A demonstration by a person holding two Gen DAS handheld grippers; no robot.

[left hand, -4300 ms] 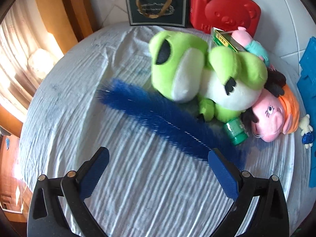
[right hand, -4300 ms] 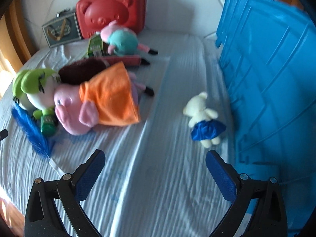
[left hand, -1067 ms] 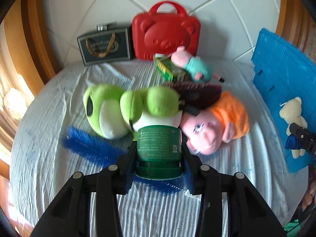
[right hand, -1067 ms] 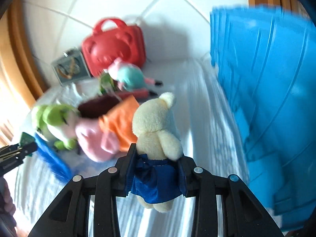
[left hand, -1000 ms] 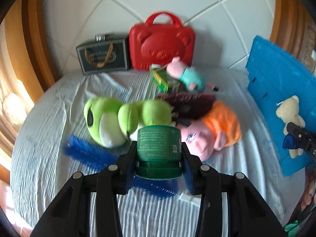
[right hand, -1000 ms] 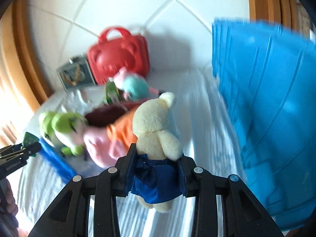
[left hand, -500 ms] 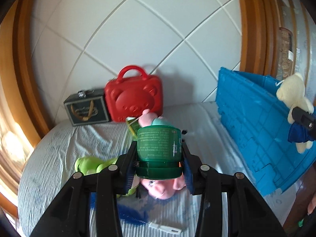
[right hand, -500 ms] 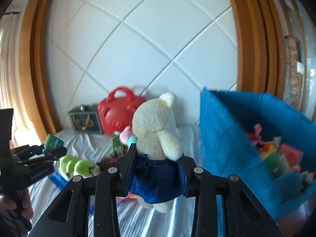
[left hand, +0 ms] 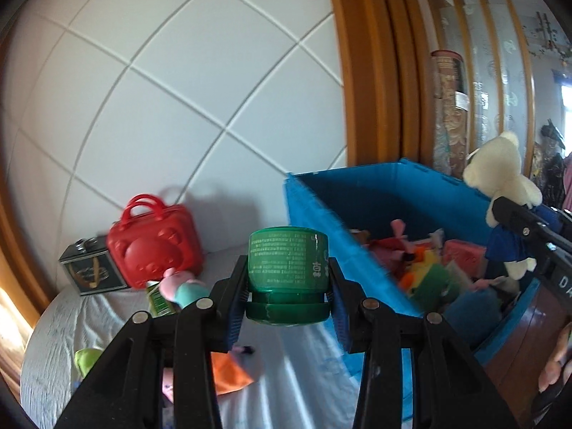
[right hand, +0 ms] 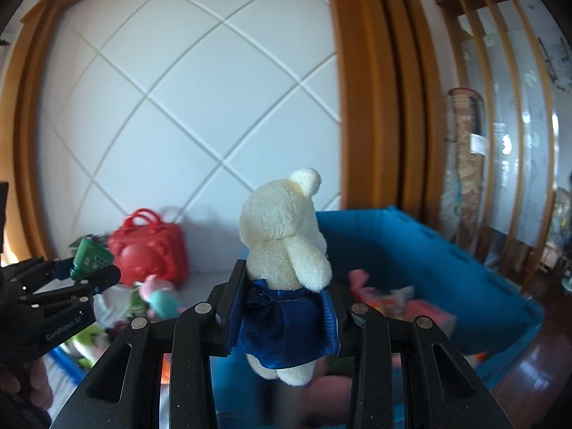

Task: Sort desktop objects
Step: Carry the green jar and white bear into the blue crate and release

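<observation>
Above the cloth-covered table point(left hand: 307, 386), two held items:

Item one: green plastic jar point(left hand: 288, 262), squat and round, printed label, darker screw lid facing the camera. Left gripper point(left hand: 288, 295) is clamped on it, blue ribbed pads pressing both sides near the lid; carried lying on its side, probably because it was taken that way. It hangs beside the near wall of the blue plastic crate point(left hand: 321, 221), not yet over the opening.

Item two: small cream plush bear point(right hand: 286, 236) in a shiny navy satin skirt with a bow. Right gripper point(right hand: 280, 316) is closed on the skirt at the waist, the soft body squeezed between the pads, head upright, back to the camera. It is raised at the crate's rim, likely for dropping in.

Destination: ribbed rigid crate, open-topped, already holding a jumble of pink, orange and yellow soft things.

Left on the table: red hard-shell bear-face case point(left hand: 155, 246) with handle, dark tin box point(left hand: 91, 271), a pink and teal plush figure point(left hand: 182, 287), and green point(left hand: 85, 359) and orange point(left hand: 228, 373) plush edges.
</observation>
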